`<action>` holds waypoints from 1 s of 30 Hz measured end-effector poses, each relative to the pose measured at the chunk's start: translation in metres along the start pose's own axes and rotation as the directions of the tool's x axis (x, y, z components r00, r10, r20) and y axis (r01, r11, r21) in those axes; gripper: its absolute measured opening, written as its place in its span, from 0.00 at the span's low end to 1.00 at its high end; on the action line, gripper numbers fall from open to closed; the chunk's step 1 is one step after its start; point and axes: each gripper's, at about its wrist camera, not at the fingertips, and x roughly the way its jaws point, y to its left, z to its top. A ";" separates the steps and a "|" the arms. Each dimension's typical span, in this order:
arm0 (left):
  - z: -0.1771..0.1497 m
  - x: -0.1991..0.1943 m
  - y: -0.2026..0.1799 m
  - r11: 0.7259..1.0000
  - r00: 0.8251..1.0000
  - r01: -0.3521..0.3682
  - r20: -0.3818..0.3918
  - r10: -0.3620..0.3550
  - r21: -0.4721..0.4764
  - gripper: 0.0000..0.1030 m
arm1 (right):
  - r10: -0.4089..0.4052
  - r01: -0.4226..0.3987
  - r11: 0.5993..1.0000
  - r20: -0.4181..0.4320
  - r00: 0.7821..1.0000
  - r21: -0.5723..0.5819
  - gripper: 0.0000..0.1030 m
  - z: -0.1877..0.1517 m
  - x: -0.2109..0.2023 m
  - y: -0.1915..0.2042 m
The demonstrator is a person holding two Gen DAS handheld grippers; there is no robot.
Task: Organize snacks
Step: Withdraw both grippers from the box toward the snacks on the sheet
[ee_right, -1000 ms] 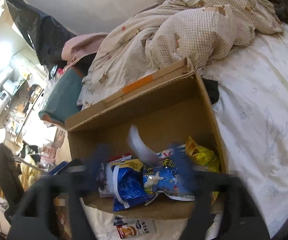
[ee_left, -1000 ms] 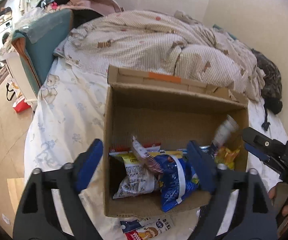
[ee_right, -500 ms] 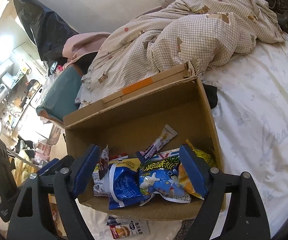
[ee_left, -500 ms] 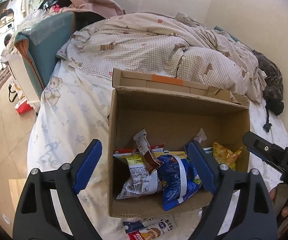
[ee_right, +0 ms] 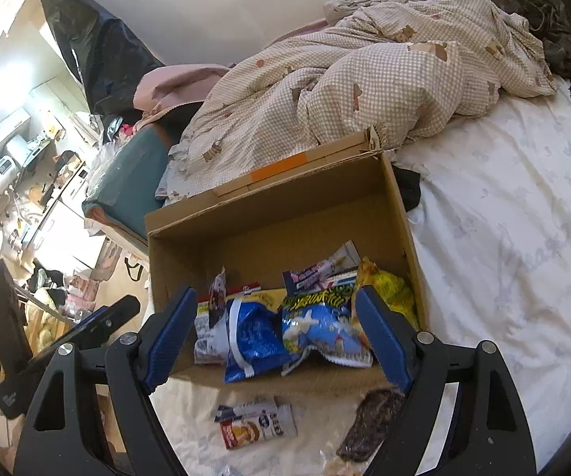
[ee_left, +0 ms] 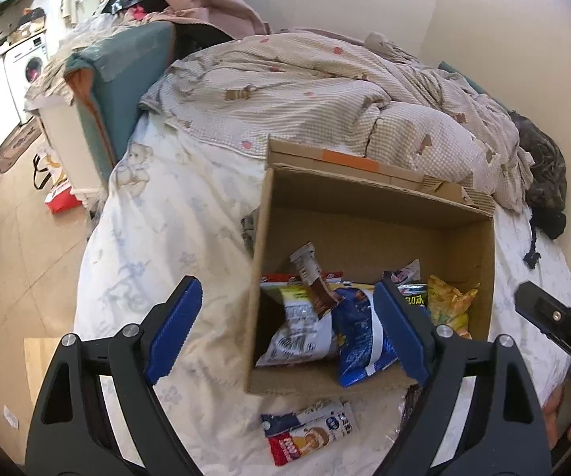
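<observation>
An open cardboard box (ee_left: 368, 234) (ee_right: 285, 214) sits on the bed and holds several snack packets, among them a blue bag (ee_left: 358, 341) (ee_right: 253, 337), a yellow bag (ee_left: 446, 305) (ee_right: 386, 289) and a white packet (ee_left: 301, 329). A red and white snack packet (ee_left: 309, 434) (ee_right: 255, 426) lies on the sheet in front of the box. A dark packet (ee_right: 368, 426) lies beside it. My left gripper (ee_left: 285, 333) is open and empty above the box's front left corner. My right gripper (ee_right: 273, 337) is open and empty above the box's front edge.
A rumpled checked duvet (ee_left: 325, 95) (ee_right: 364, 79) lies behind the box. The white sheet (ee_left: 158, 238) (ee_right: 503, 246) spreads to both sides. A teal headboard (ee_left: 126, 79) and the floor with clutter (ee_left: 15, 206) are at the left. A dark garment (ee_left: 543, 174) lies at the far right.
A thin packet that was in the air over the box has landed inside it. Both grippers have pulled back and risen, so the loose packets in front of the box show more.
</observation>
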 end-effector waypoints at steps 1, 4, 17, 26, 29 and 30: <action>-0.001 -0.003 0.002 1.000 1.000 0.001 -0.002 -0.001 -0.002 0.84 | -0.006 0.006 1.000 0.002 1.000 -0.010 0.83 -0.002 -0.004 0.001; -0.010 -0.011 0.005 1.000 1.000 -0.015 -0.004 0.015 0.002 0.84 | -0.021 0.021 1.000 -0.008 1.000 -0.016 0.83 -0.013 -0.014 0.002; -0.048 -0.042 0.029 0.995 0.996 -0.089 -0.015 0.088 -0.052 0.84 | -0.076 0.078 0.997 -0.064 0.995 0.024 0.83 -0.061 -0.043 -0.010; -0.081 -0.042 0.042 0.990 0.991 -0.082 -0.117 0.069 -0.116 0.84 | -0.101 0.104 0.994 -0.106 0.989 0.021 0.83 -0.082 -0.050 -0.012; -0.093 -0.043 0.046 0.987 0.986 -0.092 -0.148 0.072 -0.135 0.84 | -0.120 0.122 0.993 -0.127 0.985 0.006 0.83 -0.088 -0.049 -0.015; -0.096 -0.042 0.046 0.986 0.984 -0.101 -0.158 0.080 -0.133 0.84 | -0.125 0.126 0.992 -0.135 0.983 0.003 0.83 -0.090 -0.048 -0.016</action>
